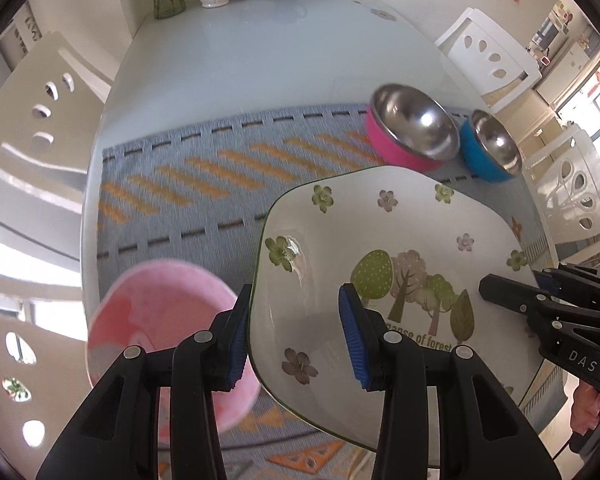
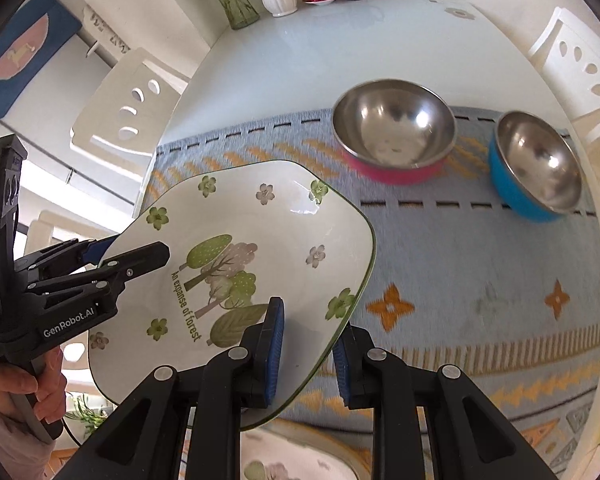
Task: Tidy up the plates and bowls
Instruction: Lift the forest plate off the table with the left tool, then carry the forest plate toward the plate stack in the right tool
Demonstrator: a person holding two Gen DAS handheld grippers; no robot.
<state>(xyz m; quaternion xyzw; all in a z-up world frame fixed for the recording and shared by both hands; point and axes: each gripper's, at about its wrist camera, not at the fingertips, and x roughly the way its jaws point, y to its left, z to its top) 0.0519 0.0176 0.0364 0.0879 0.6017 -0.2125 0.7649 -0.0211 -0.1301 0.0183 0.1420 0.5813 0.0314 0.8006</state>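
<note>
Bright daylight, heavy fisheye warp

Windows at the frame edges blow out white; glare spots sit on the steel bowls [image 2: 394, 128] and glossy plate [image 1: 380, 280]. The mat [image 1: 220, 184] is motion-smeared, and the pink bowl [image 1: 168, 340] is blurred.

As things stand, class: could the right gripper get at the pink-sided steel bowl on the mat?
Probably not yet. The right gripper is shut on the rim of the square floral plate, shared with the left gripper. The pink-sided steel bowl itself sits unobstructed beyond.
</note>
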